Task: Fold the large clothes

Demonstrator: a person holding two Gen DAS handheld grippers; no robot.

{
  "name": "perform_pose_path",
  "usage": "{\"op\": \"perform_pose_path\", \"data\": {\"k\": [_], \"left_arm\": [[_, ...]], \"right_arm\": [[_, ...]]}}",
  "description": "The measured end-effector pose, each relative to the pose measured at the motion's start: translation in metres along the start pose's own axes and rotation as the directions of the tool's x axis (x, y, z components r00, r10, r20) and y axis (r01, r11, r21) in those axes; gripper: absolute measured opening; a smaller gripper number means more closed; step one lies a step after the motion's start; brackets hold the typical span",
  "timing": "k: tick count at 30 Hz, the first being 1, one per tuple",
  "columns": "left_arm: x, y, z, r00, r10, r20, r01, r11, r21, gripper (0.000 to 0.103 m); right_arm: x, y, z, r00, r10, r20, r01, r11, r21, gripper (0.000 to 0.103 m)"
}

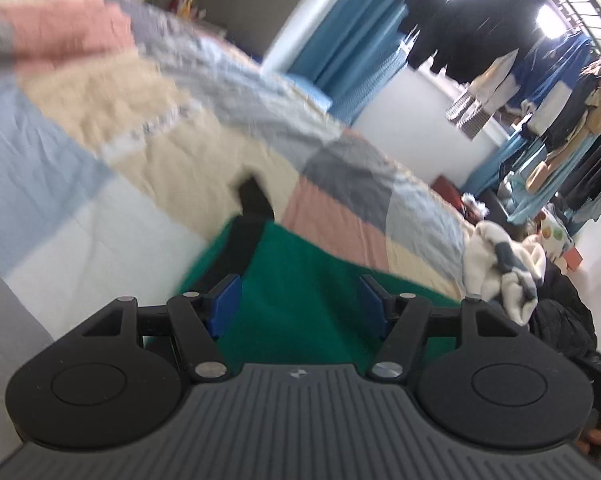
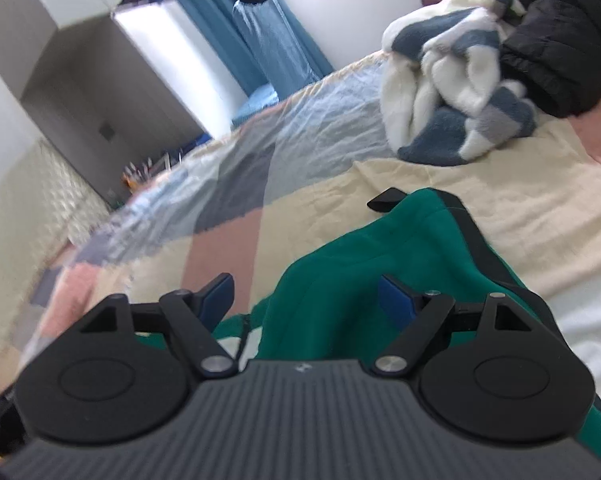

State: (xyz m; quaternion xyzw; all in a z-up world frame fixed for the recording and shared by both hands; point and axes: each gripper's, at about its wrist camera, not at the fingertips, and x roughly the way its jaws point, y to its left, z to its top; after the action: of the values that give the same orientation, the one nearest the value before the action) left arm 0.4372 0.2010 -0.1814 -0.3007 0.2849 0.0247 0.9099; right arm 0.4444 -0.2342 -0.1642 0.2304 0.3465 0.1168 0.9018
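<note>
Item: green garment [image 2: 364, 264], a large piece with a black band [image 2: 480, 248] along one side and a black tab [image 2: 384, 200] at its far end. It lies on the bed [image 2: 520, 200], on the cream panel of the patchwork bedspread [image 1: 204, 152], at the near edge of the bed below both cameras. In the right wrist view it is bunched up into a ridge rather than spread flat.

Long axis: as far as the blurred frames allow, it runs from the near edge of the bed away toward the far edge, the black tab end pointing away from the person; the black band follows that line.

Left hand-held gripper [image 1: 296, 300]: released, jaws apart, green cloth beneath and between them, but the pads do not press on it.

Right hand-held gripper [image 2: 304, 296]: released, jaws wide, over the near edge of the garment; nothing pinched.

Step in hand, as a judgement: between grips, both tools free above the garment, so a fold is either just laid or about to be taken. The next move calls for choosing two points on one edge, closing on a single layer at each, then lifting evenly so the cloth does not drag.

Adjacent stock: white-and-blue fleece [image 2: 452, 92] heaped toward the far right corner of the bed, and a black padded jacket [image 2: 560, 60] just beside it.
</note>
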Motion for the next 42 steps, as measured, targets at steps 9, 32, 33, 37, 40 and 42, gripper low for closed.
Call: {"op": "perform_pose_path", "data": {"k": [9,32,33,37,40,42], "left_arm": [[0.029,-0.012,-0.013,0.993,0.087,-0.08,-0.078,0.99,0.114,0.069],[0.007,-0.04,0.012,0.989,0.1,0.105,-0.118,0.977,0.179,0.004],[0.013,-0.039,0.014,0.989,0.111,0.101,-0.127,0.977,0.172,0.004],[0.042,-0.032,0.012,0.985,0.166,0.039,-0.17,0.972,0.161,0.004],[0.062,-0.027,0.007,0.98,0.196,-0.03,-0.188,0.967,0.171,0.004],[0.069,-0.025,0.004,0.977,0.209,-0.048,-0.198,0.964,0.18,0.004]], "right_arm": [[0.032,0.012,-0.021,0.989,-0.136,-0.057,0.12,0.967,-0.222,0.056],[0.004,0.026,0.024,0.987,-0.039,0.157,0.079,0.964,-0.255,0.008],[0.009,0.027,0.024,0.987,-0.047,0.154,0.088,0.96,-0.267,0.008],[0.041,0.018,0.019,0.992,-0.088,0.087,0.109,0.954,-0.28,0.008],[0.064,0.002,0.01,0.993,-0.118,0.008,0.116,0.961,-0.251,0.009],[0.074,-0.007,0.005,0.992,-0.126,-0.026,0.117,0.966,-0.232,0.009]]}}
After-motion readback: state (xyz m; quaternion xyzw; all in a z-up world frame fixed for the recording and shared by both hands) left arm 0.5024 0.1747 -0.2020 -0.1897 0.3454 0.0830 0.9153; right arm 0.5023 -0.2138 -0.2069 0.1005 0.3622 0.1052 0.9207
